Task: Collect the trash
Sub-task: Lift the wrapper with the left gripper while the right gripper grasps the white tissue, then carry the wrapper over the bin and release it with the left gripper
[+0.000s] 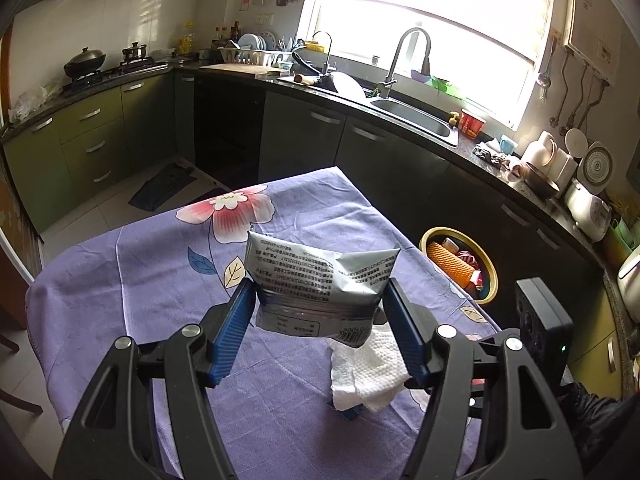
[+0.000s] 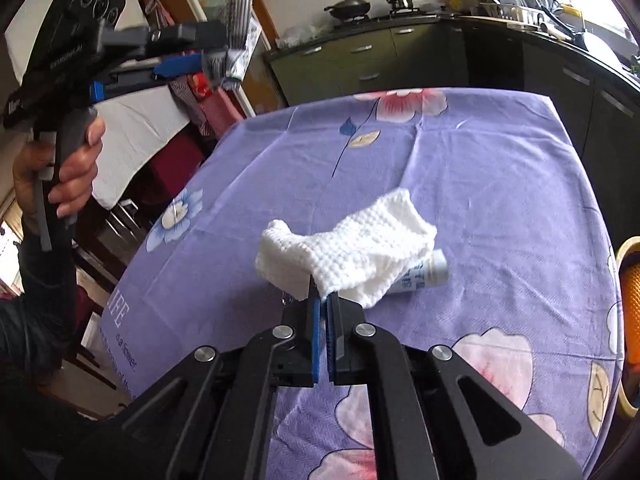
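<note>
A grey snack packet (image 1: 320, 280) with black print is squeezed between the 2 blue fingers of the left gripper (image 1: 320, 300), up above the purple flowered tablecloth (image 1: 160, 280). The right gripper (image 2: 323, 304) is pinched tight on the near edge of a white paper towel (image 2: 352, 248), which lies over a small white tube (image 2: 424, 276). A yellow-rimmed bin (image 1: 492, 276) stands at the table's right, holding other trash

A bright window (image 1: 424, 12) floods the dark counter (image 1: 492, 168) and steel sink (image 1: 416, 118) with daylight. Green cabinets (image 1: 92, 140) stand below white tiled walls (image 1: 132, 12), a wok (image 1: 85, 60) sits on the stove, and the floor (image 1: 116, 208) is pale tile.
</note>
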Available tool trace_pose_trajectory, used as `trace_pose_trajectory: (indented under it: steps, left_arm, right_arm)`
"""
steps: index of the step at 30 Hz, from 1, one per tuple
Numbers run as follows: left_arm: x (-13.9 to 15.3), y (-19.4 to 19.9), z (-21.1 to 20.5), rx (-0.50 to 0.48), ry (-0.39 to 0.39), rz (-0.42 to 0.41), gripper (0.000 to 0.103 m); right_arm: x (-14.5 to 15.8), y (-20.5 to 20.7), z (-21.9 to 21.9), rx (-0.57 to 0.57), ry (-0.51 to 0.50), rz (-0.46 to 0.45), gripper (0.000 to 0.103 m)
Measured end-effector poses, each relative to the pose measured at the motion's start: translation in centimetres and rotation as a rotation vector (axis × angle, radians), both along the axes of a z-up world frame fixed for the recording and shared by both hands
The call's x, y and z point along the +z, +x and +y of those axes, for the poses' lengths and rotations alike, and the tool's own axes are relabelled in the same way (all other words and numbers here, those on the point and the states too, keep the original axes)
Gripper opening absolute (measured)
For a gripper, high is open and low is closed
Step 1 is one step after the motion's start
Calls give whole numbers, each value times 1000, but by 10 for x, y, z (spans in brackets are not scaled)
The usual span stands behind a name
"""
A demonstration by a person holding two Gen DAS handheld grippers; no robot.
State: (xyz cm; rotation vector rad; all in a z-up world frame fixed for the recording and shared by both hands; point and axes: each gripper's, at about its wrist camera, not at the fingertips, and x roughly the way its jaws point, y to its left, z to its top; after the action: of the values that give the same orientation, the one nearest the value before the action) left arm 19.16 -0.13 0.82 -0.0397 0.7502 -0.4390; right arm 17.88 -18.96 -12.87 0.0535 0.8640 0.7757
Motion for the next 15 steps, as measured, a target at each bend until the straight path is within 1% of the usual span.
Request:
trace_pose_trajectory:
  steps: [3,8,12,15]
  left_arm:
    - [-1,-1,-2,-2,4,2,63]
    - [-4,-2,-5,-10,16,12,63]
    - [-1,-2,-8,-19,21,5,63]
    - [0,1,-10,-24,20,2,63]
  right_arm:
    - [12,6,-1,-9,37,-21,3]
    - [42,11,-10,-49,89,-93,3]
    - [67,7,-25,-92,110,-154,3]
    - [86,-7,-46,-119,117,-196,3]
